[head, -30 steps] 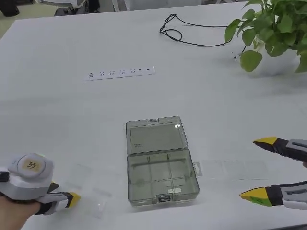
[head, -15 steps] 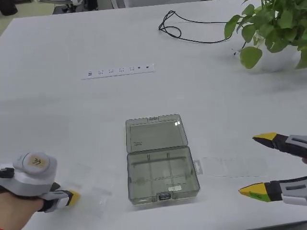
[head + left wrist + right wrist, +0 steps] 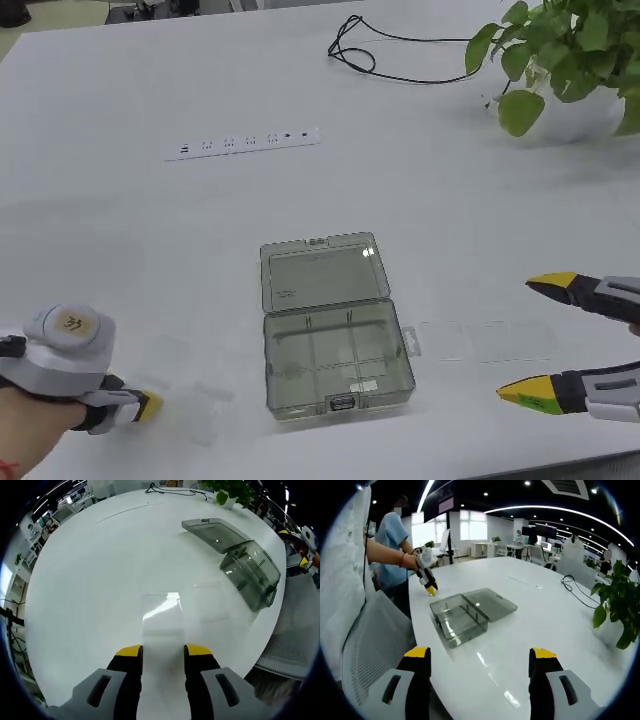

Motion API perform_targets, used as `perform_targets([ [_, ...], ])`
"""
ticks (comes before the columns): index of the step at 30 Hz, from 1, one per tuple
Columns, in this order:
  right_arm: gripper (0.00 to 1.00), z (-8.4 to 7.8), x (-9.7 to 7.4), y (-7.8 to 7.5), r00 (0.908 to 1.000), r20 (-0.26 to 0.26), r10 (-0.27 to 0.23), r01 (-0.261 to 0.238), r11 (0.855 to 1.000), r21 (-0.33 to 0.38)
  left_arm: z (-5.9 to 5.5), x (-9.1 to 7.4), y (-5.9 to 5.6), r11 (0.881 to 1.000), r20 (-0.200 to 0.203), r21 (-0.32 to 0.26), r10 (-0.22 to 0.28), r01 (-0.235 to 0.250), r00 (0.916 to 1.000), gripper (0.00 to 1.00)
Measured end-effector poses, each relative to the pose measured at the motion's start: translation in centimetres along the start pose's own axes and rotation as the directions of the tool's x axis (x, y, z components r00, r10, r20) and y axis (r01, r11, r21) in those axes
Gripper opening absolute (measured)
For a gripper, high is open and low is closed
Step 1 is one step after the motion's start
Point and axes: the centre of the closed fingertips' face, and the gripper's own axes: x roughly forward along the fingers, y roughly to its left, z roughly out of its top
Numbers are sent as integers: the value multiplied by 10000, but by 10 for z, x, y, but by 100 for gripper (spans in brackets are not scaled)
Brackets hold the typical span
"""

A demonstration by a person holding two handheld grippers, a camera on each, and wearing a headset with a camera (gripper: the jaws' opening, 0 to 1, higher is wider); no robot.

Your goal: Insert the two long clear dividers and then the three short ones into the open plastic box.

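In the head view I see the open plastic box [image 3: 338, 362] near the front edge of the white table [image 3: 120, 230]. Its lid [image 3: 323, 272] is folded flat behind it, and faint lines cross its inside that I can't resolve. A long clear divider [image 3: 485, 340] lies flat just right of the box, between it and the right gripper [image 3: 540, 340], whose yellow-tipped jaws stand wide apart with nothing in them. The left gripper [image 3: 147, 405] sits low at the front left, its tip close to the table beside a short clear piece [image 3: 205, 400]; from this angle I can't judge its jaws. Farther back are a power strip [image 3: 243, 143], a black cable [image 3: 380, 60] and a potted plant [image 3: 560, 50]. In the left gripper view the jaws show a narrow gap and grip nothing. They point at the short clear piece, flat on the table just ahead, with another clear sheet [image 3: 210, 600] beside it toward the box off to the right. In the right gripper view the jaws are spread wide over the table's edge. The box lies ahead with its lid open, and the left gripper shows beyond it, held in a hand [image 3: 422, 560].
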Motion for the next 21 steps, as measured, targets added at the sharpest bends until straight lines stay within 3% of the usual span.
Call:
perform_targets([
  [8,81,2,3,4,10000,-34,90,-90,9999,-77,1,-2,-5,9990,276,-332,-304,313,9992,31],
  [16,80,7,5,6,9999,2,143,-143,9999,-95,1,-7,-11,9922,754,-1030,-626,703,9952,30],
  [21,80,15,6,7,9997,146,170,-170,9999,0,8,-15,-15,9824,1353,-1569,-805,1016,9875,30],
])
